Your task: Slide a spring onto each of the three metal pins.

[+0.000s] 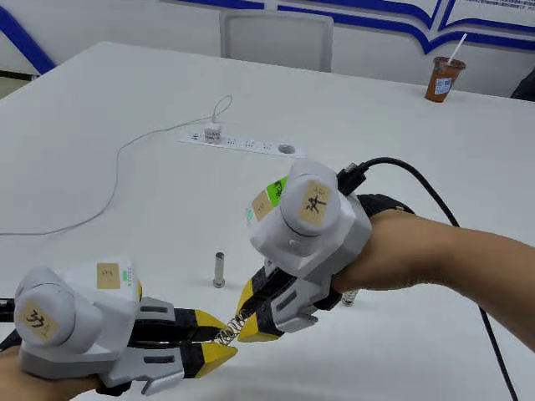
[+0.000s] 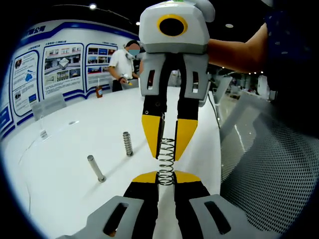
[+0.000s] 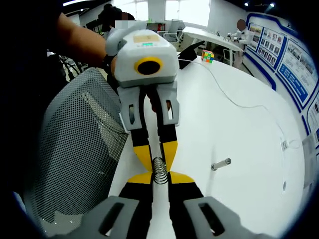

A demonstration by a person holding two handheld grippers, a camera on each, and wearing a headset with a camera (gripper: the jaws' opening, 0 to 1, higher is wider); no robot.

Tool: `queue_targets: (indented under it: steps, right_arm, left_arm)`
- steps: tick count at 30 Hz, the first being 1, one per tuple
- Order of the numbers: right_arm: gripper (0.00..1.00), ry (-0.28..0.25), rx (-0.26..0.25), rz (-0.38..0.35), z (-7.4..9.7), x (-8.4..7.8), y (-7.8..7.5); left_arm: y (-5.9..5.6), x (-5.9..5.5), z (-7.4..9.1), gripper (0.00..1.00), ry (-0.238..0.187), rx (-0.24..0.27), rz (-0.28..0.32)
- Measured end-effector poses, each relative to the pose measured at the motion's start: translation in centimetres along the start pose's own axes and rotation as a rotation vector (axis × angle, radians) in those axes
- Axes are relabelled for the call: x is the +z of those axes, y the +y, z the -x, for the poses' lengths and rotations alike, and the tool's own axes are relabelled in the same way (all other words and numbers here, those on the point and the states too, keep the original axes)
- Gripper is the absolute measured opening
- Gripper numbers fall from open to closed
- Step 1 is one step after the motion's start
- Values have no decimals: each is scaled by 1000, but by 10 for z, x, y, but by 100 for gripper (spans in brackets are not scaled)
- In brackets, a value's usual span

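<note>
— Metal coil first: where is the spring [image 2: 166, 162]?
— Up off the counter [image 1: 100, 150], held between the two grippers, which meet tip to tip. The left gripper [image 2: 165, 178] has its yellow tips pinched shut on the near end. The right gripper [image 2: 167, 144] meets it from the opposite side, on the far end.
— Is the right one really clamped, or just close?
— Clamped. In the right gripper view its own tips press on the coil from both sides. So both grippers grip the one spring.
— And the pins?
— A bare pin [image 1: 219, 269] stands upright on the white counter, near the gripper tips and a little beyond them in the head view. A loaded pin [image 2: 128, 143], with coils round its shaft, stands farther off in the left gripper view. In the head view it peeks out from behind the right gripper.
— Anything else on the counter?
— A white power strip [image 1: 242, 144] lies well beyond the pins, with a thin cable [image 1: 116, 171] trailing off to the left. A brown cup [image 1: 443, 78] with a straw stands near the far edge. A small coloured cube [image 3: 208, 56] sits far off in the right gripper view, and a mesh chair [image 3: 84, 149] stands beside the counter edge.
</note>
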State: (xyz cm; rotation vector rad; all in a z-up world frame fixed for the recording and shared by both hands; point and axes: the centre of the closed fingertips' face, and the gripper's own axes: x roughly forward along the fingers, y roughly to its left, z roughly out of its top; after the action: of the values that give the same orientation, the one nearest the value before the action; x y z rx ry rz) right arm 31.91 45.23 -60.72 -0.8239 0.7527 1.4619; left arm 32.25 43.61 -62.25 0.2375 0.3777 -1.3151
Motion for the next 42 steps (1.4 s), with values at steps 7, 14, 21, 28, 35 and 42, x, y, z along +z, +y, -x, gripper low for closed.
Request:
queue_targets:
  steps: [7, 14, 21, 28, 35, 42]
  right_arm:
    - [12, -5, 5, 18, 0, 7, 2]
    - [12, -5, 5, 34, 0, 14, 2]
    - [12, 7, 3, 34, 0, 13, -1]
    - [12, 16, -6, 32, 2, 12, -7]
    - [12, 33, -20, 25, 5, 9, -13]
    - [12, 29, -58, -6, 13, 6, -32]
  left_arm:
    - [0, 0, -1, 11, 2, 4, -1]
    - [0, 2, -4, 11, -2, 2, -5]
    - [3, 2, -3, 12, -1, 18, -5]
    - [5, -2, -2, 17, 10, 33, -2]
    - [7, -8, 1, 22, 14, 52, 17]
    - [13, -9, 4, 27, 15, 80, 34]
